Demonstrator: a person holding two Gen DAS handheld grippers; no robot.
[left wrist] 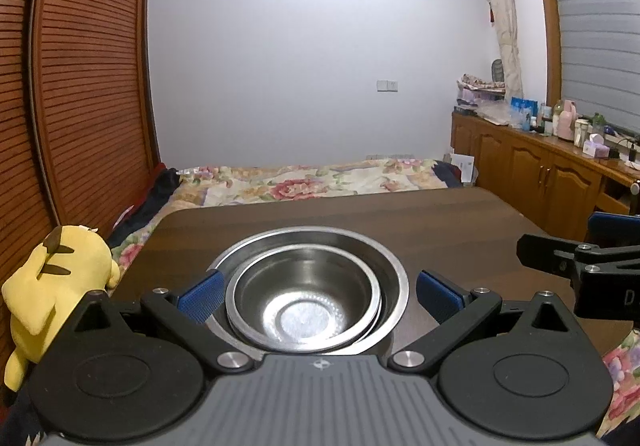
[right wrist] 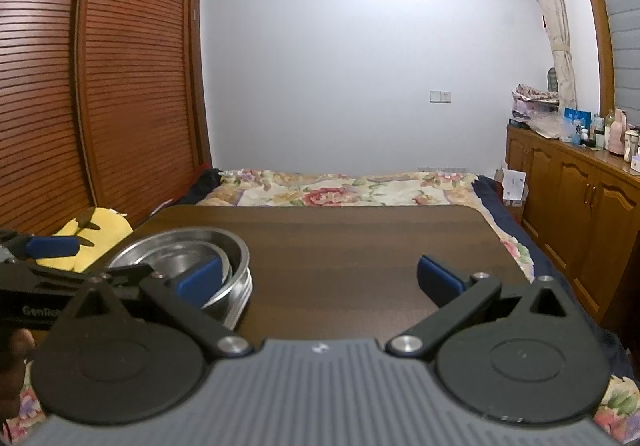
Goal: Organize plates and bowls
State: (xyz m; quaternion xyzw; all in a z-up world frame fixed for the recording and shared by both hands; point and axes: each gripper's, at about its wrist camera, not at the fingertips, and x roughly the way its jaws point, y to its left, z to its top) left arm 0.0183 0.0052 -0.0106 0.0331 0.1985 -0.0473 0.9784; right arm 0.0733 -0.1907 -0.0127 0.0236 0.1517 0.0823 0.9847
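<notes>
Looking along the left gripper [left wrist: 318, 296], its blue fingers spread wide on either side of two steel bowls: a small bowl [left wrist: 304, 302] nested inside a large bowl [left wrist: 320, 242] on the brown table [left wrist: 440, 222]. From the right view, the right gripper [right wrist: 320, 276] gapes empty over bare tabletop, the stack to its left. No plates visible; stacking looks finished.

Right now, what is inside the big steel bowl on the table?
A smaller steel bowl sits nested inside the big bowl, and it looks empty. It covers the big bowl's bottom, so anything under it cannot be seen.
</notes>
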